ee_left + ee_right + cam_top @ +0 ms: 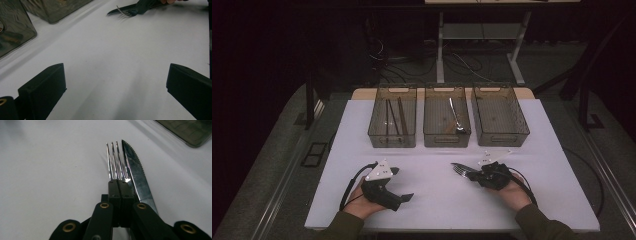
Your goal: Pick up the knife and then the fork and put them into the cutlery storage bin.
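A white bench [432, 197] spreads across the middle, and three clear bins sit side by side along its far edge. The left bin [392, 123] holds a pair of dark chopsticks [395, 116], the middle bin [447, 122] a spoon [455, 117], and the right bin [499, 116] looks bare. Beyond them, a tangle of cables [412, 62] lies on the dark floor around a pale table frame [482, 42].

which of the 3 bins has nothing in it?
The right-hand bin, in the high view. The left bin holds dark chopsticks, and the middle bin holds a metal utensil; the right one shows just its bare bottom.
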`<state>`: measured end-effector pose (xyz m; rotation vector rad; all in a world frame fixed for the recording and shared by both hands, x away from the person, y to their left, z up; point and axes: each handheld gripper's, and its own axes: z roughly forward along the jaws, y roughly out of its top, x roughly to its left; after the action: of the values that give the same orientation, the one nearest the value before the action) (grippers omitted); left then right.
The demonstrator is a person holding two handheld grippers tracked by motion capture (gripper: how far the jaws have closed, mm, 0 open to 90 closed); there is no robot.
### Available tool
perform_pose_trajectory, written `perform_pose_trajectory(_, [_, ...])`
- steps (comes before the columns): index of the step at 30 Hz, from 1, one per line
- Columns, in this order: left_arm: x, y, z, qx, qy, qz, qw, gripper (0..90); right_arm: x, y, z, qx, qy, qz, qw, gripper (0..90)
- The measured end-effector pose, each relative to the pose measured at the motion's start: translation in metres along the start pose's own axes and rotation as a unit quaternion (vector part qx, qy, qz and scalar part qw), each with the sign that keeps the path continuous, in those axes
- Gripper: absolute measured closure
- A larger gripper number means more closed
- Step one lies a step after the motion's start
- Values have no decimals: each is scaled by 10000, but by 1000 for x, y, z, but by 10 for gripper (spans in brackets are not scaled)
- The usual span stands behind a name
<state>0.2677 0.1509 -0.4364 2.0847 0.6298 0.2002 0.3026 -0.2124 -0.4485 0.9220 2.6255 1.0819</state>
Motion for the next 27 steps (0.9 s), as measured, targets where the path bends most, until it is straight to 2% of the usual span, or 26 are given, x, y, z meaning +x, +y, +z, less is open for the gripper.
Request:
perform_pose_trajectory(14, [0, 0, 0, -5, -15, 1, 10000, 11, -12, 9, 8, 44, -178, 187, 9997, 895])
perform_pose_trajectory(22, [-1, 0, 1, -57, -174, 41, 9998, 0, -14, 9, 7, 16, -186, 235, 9996, 893])
perform_pose_trajectory(27, [0, -1, 3, -23, -239, 24, 9997, 0, -16, 9, -3, -118, -48, 367, 9992, 785])
